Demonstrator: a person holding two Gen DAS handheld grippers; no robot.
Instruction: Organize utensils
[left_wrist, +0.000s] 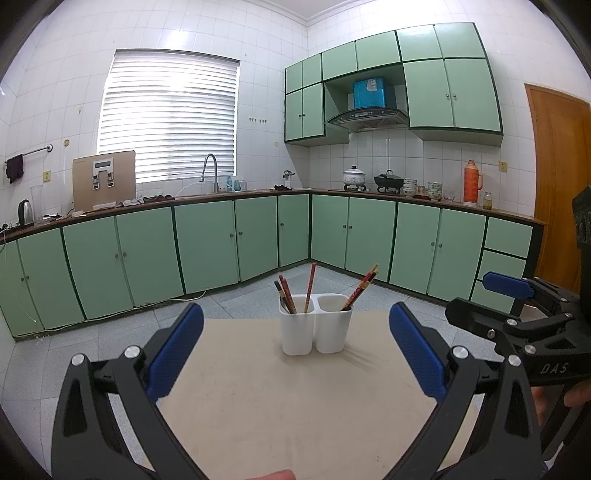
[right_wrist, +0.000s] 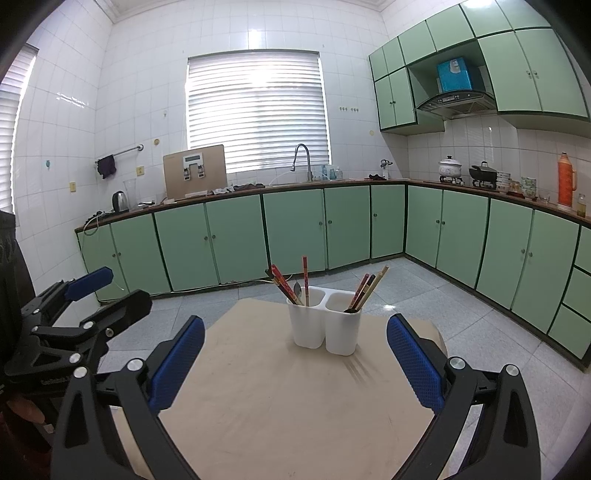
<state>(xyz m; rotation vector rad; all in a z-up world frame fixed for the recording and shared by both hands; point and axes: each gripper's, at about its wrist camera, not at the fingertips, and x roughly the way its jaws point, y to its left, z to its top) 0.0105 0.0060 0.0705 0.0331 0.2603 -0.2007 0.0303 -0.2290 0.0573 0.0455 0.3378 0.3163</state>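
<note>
A white two-compartment utensil holder (left_wrist: 314, 326) stands upright on a beige table (left_wrist: 295, 406); it also shows in the right wrist view (right_wrist: 325, 325). Red and dark chopsticks (left_wrist: 291, 291) lean in its left compartment, and more chopsticks (left_wrist: 362, 286) in the right one. In the right wrist view a spoon (right_wrist: 297, 290) sits among the left chopsticks (right_wrist: 284, 284), and a dark utensil end lies in the right compartment with chopsticks (right_wrist: 367, 290). My left gripper (left_wrist: 295, 332) is open and empty, short of the holder. My right gripper (right_wrist: 295, 339) is open and empty, also short of it.
The other gripper shows at the right edge of the left view (left_wrist: 517, 317) and the left edge of the right view (right_wrist: 74, 314). Green kitchen cabinets (left_wrist: 207, 243) and a tiled floor (left_wrist: 236, 295) lie beyond the table. The table edge (right_wrist: 439, 332) is close behind the holder.
</note>
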